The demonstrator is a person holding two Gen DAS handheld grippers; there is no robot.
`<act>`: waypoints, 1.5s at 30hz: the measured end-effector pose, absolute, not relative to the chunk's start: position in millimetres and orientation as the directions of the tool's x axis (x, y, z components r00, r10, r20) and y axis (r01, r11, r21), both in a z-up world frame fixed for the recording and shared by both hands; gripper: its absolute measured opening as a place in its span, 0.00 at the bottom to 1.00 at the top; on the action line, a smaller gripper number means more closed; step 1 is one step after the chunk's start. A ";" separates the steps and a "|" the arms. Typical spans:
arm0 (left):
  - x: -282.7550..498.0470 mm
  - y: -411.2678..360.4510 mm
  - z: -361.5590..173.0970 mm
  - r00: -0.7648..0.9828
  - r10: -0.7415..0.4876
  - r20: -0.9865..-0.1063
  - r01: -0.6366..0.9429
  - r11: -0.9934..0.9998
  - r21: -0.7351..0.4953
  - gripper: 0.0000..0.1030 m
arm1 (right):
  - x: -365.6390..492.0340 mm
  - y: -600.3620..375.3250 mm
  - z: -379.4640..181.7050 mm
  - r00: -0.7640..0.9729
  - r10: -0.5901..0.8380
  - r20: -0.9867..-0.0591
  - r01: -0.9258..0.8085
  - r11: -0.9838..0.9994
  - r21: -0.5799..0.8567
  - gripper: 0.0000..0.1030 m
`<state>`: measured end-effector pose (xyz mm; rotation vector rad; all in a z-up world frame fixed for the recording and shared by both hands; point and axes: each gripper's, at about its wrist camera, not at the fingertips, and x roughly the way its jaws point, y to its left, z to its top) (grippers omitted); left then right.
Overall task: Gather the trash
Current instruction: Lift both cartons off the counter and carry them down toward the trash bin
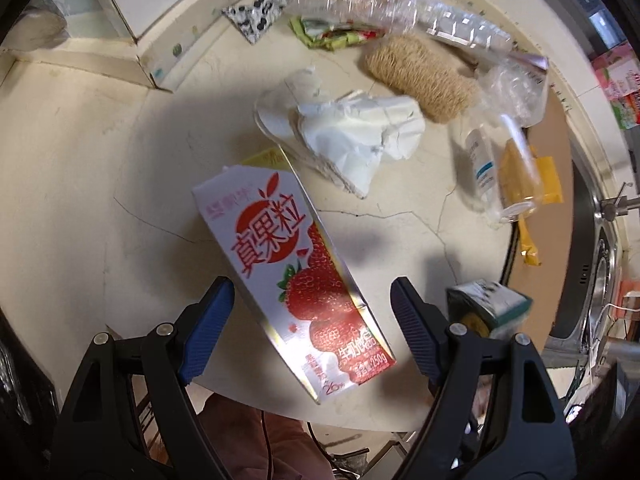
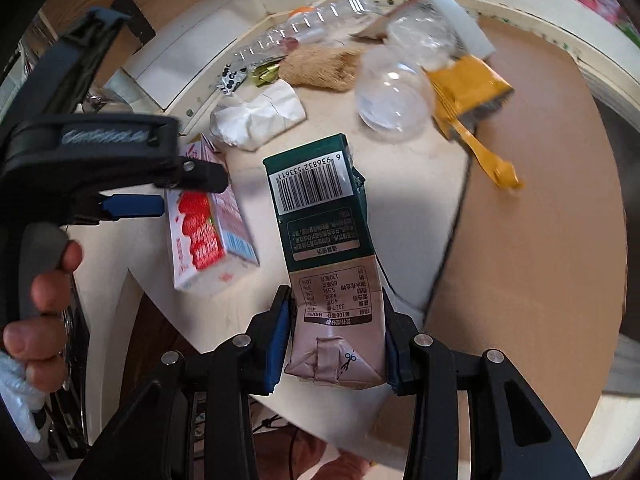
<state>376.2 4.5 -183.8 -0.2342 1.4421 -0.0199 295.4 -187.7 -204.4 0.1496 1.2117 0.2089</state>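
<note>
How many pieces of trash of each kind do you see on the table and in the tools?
Drink cartons: 2 (strawberry carton, green carton)
Clear plastic bottles: 1
Crumpled white paper: 1
Yellow wrappers: 1
Green wrappers: 1
Total: 6

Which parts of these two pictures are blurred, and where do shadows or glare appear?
Left wrist view: the strawberry-printed milk carton is sharp with glare on its silver edge; the small green box is smeared; the gripper's shadow darkens the cream tabletop. Right wrist view: the green-and-brown drink carton is sharp; the yellow wrapper is blurred.
</note>
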 end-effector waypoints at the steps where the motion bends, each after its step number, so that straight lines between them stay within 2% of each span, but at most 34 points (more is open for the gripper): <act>1: 375.7 2.8 -188.0 0.124 -0.149 -0.981 -0.134 0.977 -0.165 0.75 | 288.8 -190.0 -203.1 0.340 0.235 -0.911 -0.069 0.972 0.225 0.38; 2: 374.7 2.6 -190.8 0.119 -0.148 -0.982 -0.139 0.977 -0.164 0.75 | 284.3 -191.3 -202.2 0.342 0.233 -0.911 -0.063 0.972 0.225 0.38; 4: 371.4 1.9 -195.9 0.112 -0.148 -0.983 -0.148 0.975 -0.163 0.66 | 275.2 -196.6 -203.0 0.346 0.233 -0.909 -0.045 0.972 0.232 0.38; 13: 340.3 -0.6 -176.2 0.222 -0.137 -0.965 -0.112 0.980 -0.165 0.55 | 240.6 -208.0 -186.5 0.364 0.238 -0.900 0.010 0.966 0.259 0.38; 20: 292.4 -3.0 -136.9 0.313 -0.176 -0.933 -0.022 0.981 -0.192 0.53 | 205.0 -203.9 -155.7 0.406 0.271 -0.873 0.010 0.954 0.300 0.38; 30: 169.5 3.0 -92.3 0.370 -0.270 -0.889 0.088 0.963 -0.255 0.53 | 128.7 -194.4 -121.2 0.429 0.323 -0.844 -0.051 0.941 0.335 0.38; 37: 87.7 -3.2 -92.2 0.395 -0.305 -0.866 0.166 0.951 -0.260 0.53 | 62.1 -188.0 -117.3 0.413 0.339 -0.845 -0.121 0.940 0.317 0.38; 45: 26.7 -0.3 -131.5 0.341 -0.326 -0.882 0.180 0.943 -0.280 0.53 | 7.2 -191.3 -142.6 0.380 0.359 -0.852 -0.158 0.933 0.323 0.38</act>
